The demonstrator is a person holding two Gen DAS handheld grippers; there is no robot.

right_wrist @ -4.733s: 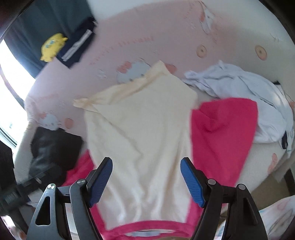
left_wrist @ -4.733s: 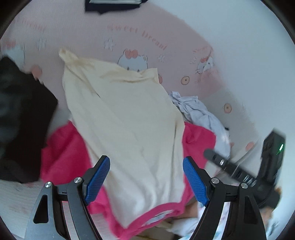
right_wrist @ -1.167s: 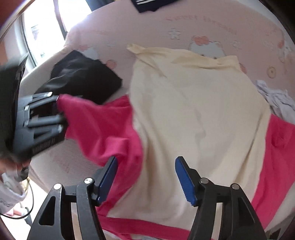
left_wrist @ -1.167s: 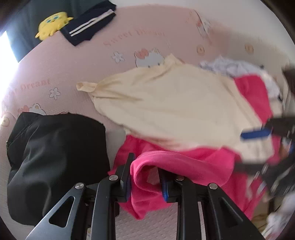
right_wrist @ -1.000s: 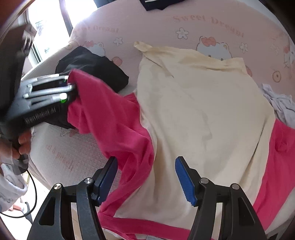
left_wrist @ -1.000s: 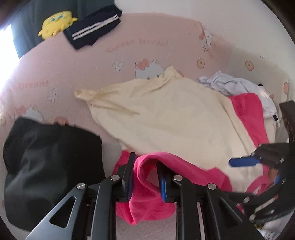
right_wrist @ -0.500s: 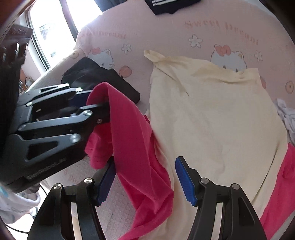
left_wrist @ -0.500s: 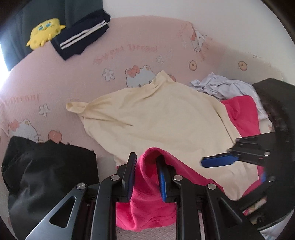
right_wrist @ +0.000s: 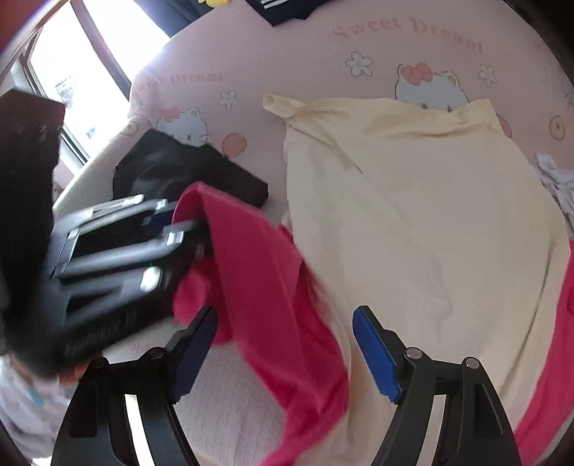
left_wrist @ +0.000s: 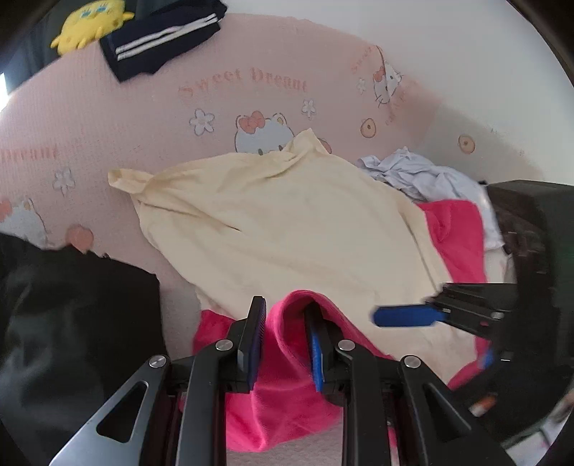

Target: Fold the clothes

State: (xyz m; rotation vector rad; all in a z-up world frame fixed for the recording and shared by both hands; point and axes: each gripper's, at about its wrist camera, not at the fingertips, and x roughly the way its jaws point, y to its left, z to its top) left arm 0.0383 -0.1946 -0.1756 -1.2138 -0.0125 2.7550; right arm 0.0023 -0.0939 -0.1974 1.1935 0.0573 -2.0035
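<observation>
Progress: early. The cream-yellow cotton garment (left_wrist: 287, 229) lies spread flat on the pink cartoon-print mattress (left_wrist: 143, 118), on top of a bright pink knit garment (right_wrist: 265, 286) that shows along its left, right and near edges. No fold is yet complete on either piece. A dark navy folded item with white stripes (left_wrist: 161, 32) sits at the far edge, apparently finished; a black garment (left_wrist: 71, 322) and a crumpled pale lilac-white heap (left_wrist: 412, 172) remain to be done.

Left gripper (left_wrist: 283, 344): fingers pressed nearly together, pinching a raised fold of the pink garment's left edge, lifted clear of the mattress.

Right gripper (right_wrist: 283, 355): jaws opening, fingers widely spread; the hanging pink cloth passes between them, with no pad seen pressing on it.

Orientation: the cream garment's long axis runs from the near edge of the mattress to the far side, narrow strap end (left_wrist: 122, 177) pointing away and leftward. The pink garment under it appears to follow the same axis.

Outstanding: fold the lifted pink edge inward, repeat opposite, then the remaining garments
</observation>
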